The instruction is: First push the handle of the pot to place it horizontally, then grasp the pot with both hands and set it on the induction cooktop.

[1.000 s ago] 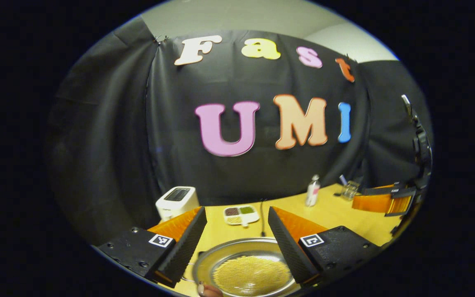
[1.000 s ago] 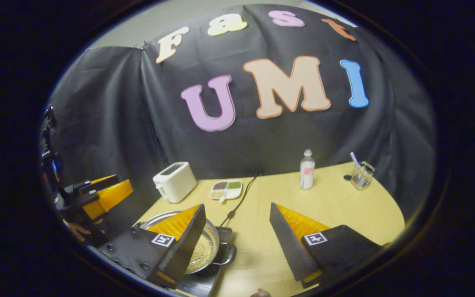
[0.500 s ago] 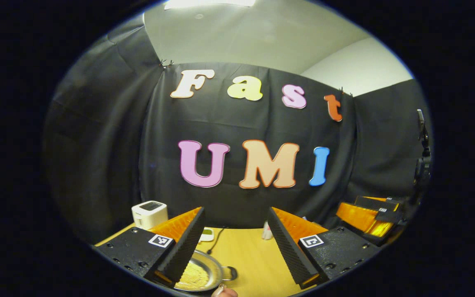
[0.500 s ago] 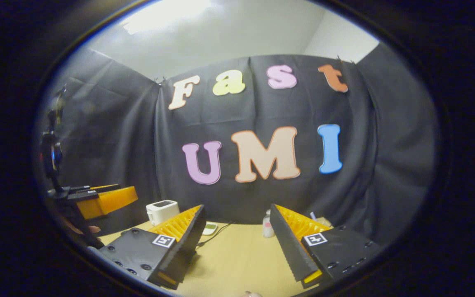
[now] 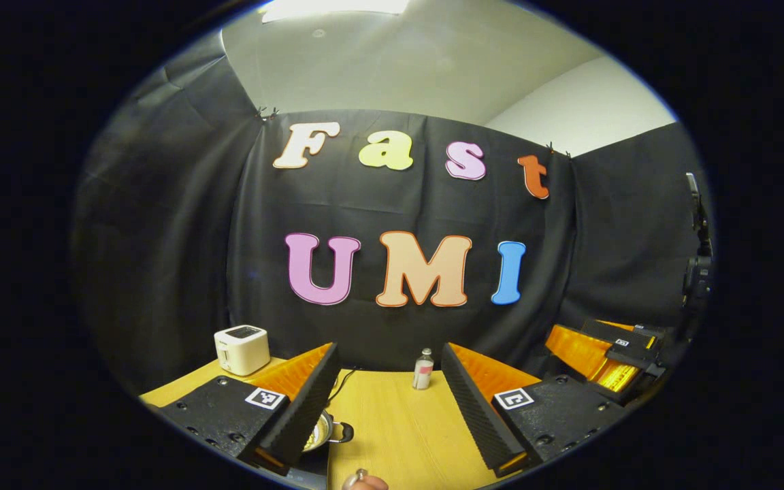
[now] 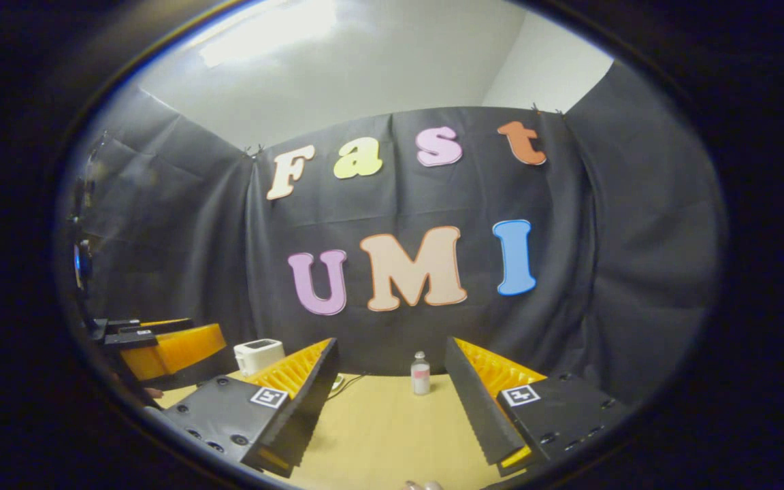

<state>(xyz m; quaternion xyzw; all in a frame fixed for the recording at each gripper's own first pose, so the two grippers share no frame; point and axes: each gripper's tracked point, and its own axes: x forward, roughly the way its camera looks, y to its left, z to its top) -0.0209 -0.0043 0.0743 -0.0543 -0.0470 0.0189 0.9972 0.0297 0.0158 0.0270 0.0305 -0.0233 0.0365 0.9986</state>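
The steel pot (image 5: 324, 431) holds yellow grains. One side handle (image 5: 344, 431) lies level, pointing right. My own left finger hides most of the pot, which rests on the black induction cooktop (image 5: 312, 464) at the bottom of the left gripper view. My left gripper (image 5: 389, 347) is open, raised above and behind the pot, with nothing between its fingers. My right gripper (image 6: 390, 344) is open over bare table. In the right gripper view the left gripper (image 6: 167, 340) shows at far left, and in the left gripper view the right gripper (image 5: 596, 354) shows at far right.
The yellow wooden table (image 6: 378, 422) runs back to the black cloth wall. A white toaster (image 5: 242, 348) (image 6: 259, 354) stands at the back left and a small bottle (image 5: 422, 369) (image 6: 420, 373) at the back middle. A black cable (image 5: 341, 381) lies behind the pot.
Both grippers have risen and drawn back from the pot, tilting up toward the wall. The pot has shrunk from the middle to the lower left of the left gripper view. Both stayed open.
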